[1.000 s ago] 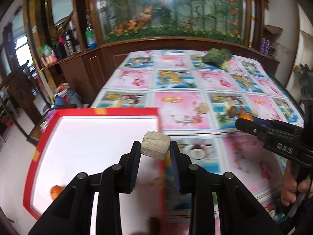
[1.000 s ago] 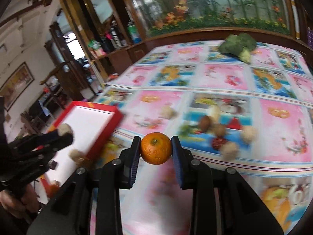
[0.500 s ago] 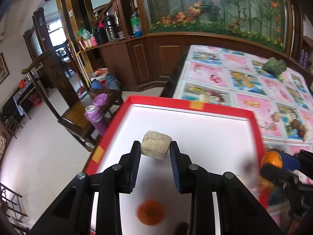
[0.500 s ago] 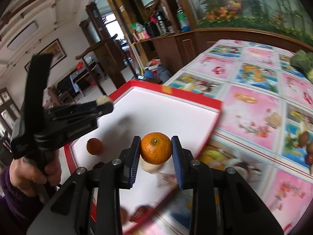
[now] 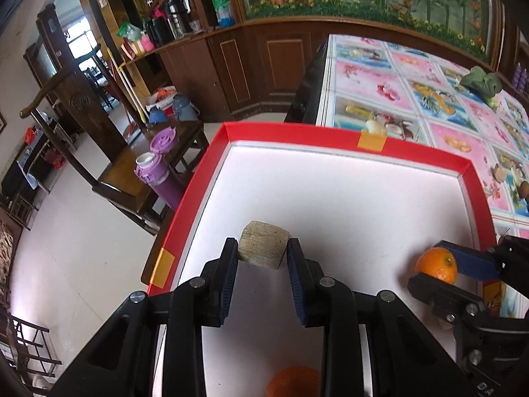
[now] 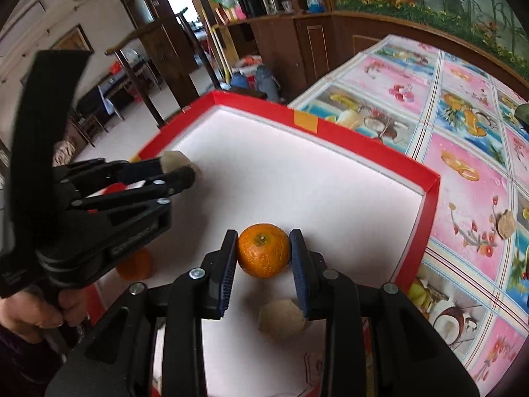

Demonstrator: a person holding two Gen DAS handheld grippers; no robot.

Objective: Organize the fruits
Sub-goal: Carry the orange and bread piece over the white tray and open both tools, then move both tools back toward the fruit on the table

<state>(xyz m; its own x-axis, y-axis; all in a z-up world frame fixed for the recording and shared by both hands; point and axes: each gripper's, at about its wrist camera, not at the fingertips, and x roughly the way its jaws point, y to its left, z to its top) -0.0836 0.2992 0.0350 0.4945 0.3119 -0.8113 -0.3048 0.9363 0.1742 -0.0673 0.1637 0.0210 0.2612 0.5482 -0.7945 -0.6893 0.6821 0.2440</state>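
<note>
Both tongs are clamped: left gripper [image 5: 262,254] on a rough, stiff beige chunk [image 5: 263,245], right gripper [image 6: 263,250] on a firm, light orange [image 6: 263,250], gripped across its middle.

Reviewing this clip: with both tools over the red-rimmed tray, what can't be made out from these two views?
- Left wrist view: the orange fruit lying in the tray is blurred, cut off by the bottom edge and partly behind the left tool.
- Right wrist view: the second orange fruit is half hidden behind the left tool's body.
- Right wrist view: the pale brown lump under the right tool is blurred, its kind unclear.
- Whether either held item touches the white tray floor.
</note>
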